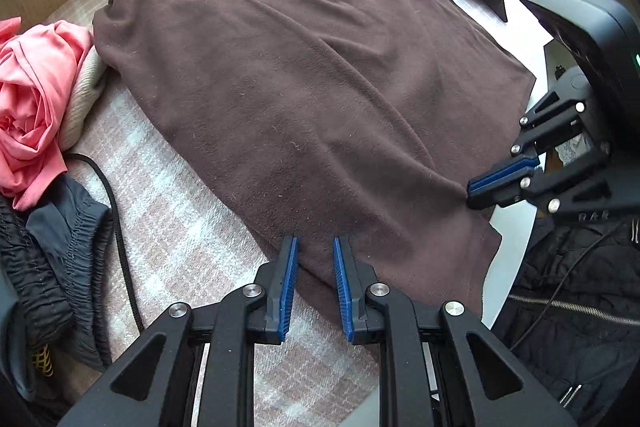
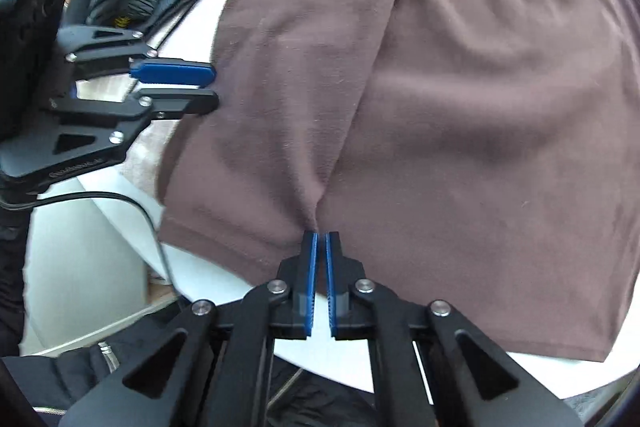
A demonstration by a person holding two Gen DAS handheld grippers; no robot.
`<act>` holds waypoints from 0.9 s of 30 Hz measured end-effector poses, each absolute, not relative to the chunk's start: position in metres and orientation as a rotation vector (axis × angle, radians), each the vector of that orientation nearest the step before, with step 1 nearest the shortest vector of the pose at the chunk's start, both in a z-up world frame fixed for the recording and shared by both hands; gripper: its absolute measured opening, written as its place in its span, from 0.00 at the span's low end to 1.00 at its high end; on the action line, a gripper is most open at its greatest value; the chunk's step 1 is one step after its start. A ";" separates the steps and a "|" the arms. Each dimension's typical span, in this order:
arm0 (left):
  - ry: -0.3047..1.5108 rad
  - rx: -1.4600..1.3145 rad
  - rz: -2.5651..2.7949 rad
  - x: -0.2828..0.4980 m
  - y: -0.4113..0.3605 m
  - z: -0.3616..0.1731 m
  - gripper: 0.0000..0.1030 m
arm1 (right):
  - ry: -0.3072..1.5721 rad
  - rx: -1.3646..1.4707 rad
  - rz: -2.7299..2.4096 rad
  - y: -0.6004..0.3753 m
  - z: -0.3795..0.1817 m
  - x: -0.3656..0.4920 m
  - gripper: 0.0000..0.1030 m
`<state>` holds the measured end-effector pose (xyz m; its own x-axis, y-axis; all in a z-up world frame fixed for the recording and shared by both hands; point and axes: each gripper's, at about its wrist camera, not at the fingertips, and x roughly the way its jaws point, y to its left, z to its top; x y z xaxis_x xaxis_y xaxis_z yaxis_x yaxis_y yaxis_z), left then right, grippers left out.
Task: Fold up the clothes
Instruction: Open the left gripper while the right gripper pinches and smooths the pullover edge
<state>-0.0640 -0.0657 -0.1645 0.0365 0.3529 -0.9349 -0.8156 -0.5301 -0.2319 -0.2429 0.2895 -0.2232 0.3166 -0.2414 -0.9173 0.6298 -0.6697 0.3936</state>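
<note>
Right gripper (image 2: 319,239): pinching brown garment (image 2: 460,107) hem | left gripper (image 1: 315,247): fingers slightly apart beside hem, gripping nothing | progress: garment spread flat, first fold starting; pink garment (image 1: 36,99) beyond it unfolded.

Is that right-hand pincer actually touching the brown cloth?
Touching. The right wrist view shows the right gripper shut on a puckered fold at the hem of the brown garment.

Both wrist views look steeply down, close over the same brown garment (image 1: 304,87), each catching the other's claw.
</note>
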 end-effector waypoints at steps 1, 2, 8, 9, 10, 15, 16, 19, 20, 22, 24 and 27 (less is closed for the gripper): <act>0.513 -1.414 1.648 -0.064 -0.066 -0.164 0.17 | 0.338 1.835 -1.444 0.291 -0.221 -0.244 0.10; 0.525 -1.415 1.648 -0.064 -0.065 -0.163 0.17 | 0.329 1.847 -1.438 0.292 -0.220 -0.246 0.13; 0.463 -1.385 1.619 -0.046 -0.066 -0.147 0.17 | 0.309 1.667 -1.525 0.270 -0.183 -0.254 0.16; 0.474 -1.374 1.600 -0.038 -0.064 -0.147 0.18 | 0.329 1.672 -1.511 0.263 -0.186 -0.251 0.16; 0.484 -1.364 1.580 -0.031 -0.062 -0.147 0.17 | 0.358 1.680 -1.495 0.257 -0.190 -0.246 0.16; 0.606 -1.370 1.531 0.009 -0.064 -0.162 0.20 | 0.365 1.760 -1.357 0.274 -0.210 -0.252 0.16; 0.613 -1.383 1.534 0.012 -0.068 -0.160 0.20 | 0.317 1.766 -1.364 0.280 -0.204 -0.261 0.17; 0.505 -1.447 1.606 0.006 -0.082 -0.149 0.20 | 0.232 1.757 -1.462 0.287 -0.193 -0.295 0.41; 0.453 -1.474 1.616 0.004 -0.085 -0.146 0.20 | 0.222 1.756 -1.494 0.288 -0.191 -0.305 0.42; 0.385 -1.492 1.630 0.003 -0.084 -0.142 0.21 | 0.190 1.771 -1.476 0.284 -0.197 -0.318 0.42; 0.336 -1.520 1.632 0.002 -0.079 -0.144 0.22 | 0.189 1.788 -1.447 0.276 -0.209 -0.322 0.42; 0.301 -1.582 1.632 -0.004 -0.070 -0.155 0.22 | 0.179 1.785 -1.421 0.275 -0.207 -0.329 0.43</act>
